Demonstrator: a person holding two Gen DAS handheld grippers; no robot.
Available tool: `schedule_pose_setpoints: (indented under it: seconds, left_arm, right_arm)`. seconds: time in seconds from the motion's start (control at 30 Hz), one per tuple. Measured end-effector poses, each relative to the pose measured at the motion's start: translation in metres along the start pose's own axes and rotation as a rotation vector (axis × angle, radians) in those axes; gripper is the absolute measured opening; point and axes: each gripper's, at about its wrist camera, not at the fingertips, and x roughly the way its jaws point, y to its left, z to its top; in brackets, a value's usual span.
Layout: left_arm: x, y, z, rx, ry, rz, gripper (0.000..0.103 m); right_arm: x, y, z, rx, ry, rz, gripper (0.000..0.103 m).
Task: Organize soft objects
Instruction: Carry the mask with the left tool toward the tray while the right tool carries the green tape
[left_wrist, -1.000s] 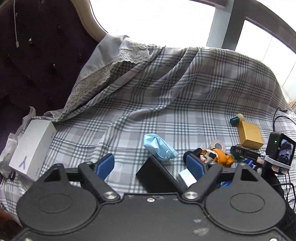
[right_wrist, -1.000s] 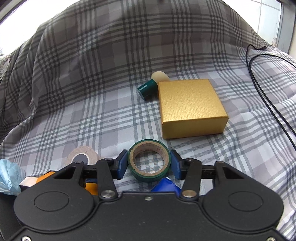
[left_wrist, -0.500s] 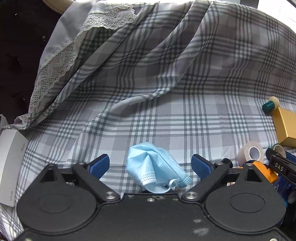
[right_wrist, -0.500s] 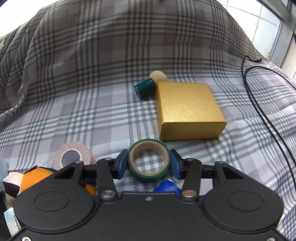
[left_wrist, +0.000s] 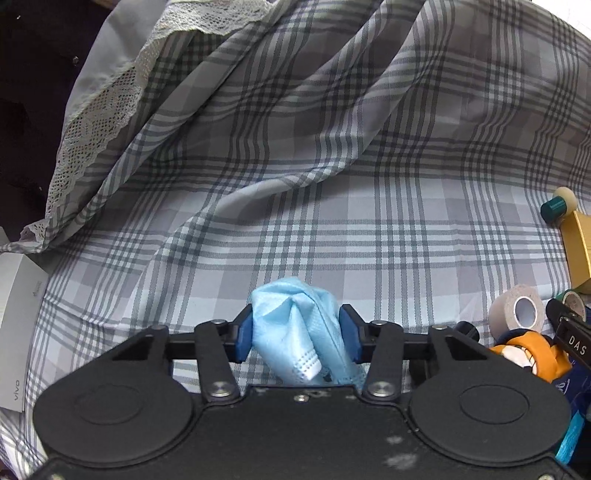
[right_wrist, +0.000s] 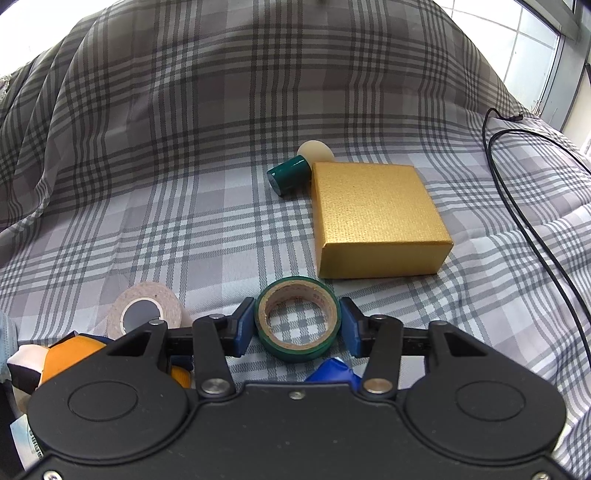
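Blue face mask (left_wrist: 295, 328), near centre of the plaid bedsheet (left_wrist: 369, 221), w/ left tool (left_wrist: 296, 335) just closed onto it, right tool (right_wrist: 297, 328) clamped on green tape roll (right_wrist: 297, 318); nothing visibly sorted yet, most left.

Left gripper (left_wrist: 295, 334) just closed, pads against a face mask (left_wrist: 299, 332); right gripper (right_wrist: 297, 326) clamped around a tape roll (right_wrist: 297, 318)
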Motion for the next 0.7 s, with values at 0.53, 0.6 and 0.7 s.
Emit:
schedule_pose_setpoints:
  seconds: [0.53, 0.6, 0.7]
  left_arm:
    - [-0.122, 0.021, -0.021, -0.01, -0.113, -0.112, 0.035]
    - [-0.145, 0.029, -0.037, -0.006, -0.116, -0.146, 0.035]
    - [-0.184, 0.039, -0.068, 0.014, -0.136, -0.188, 0.035]
  right_arm:
    - [0.0, -0.004, 0.0, 0.03, 0.001, 0.018, 0.049]
    - [0.001, -0.005, 0.0, 0.036, 0.001, 0.022, 0.049]
    - [0.001, -0.006, 0.0, 0.045, 0.002, 0.03, 0.049]
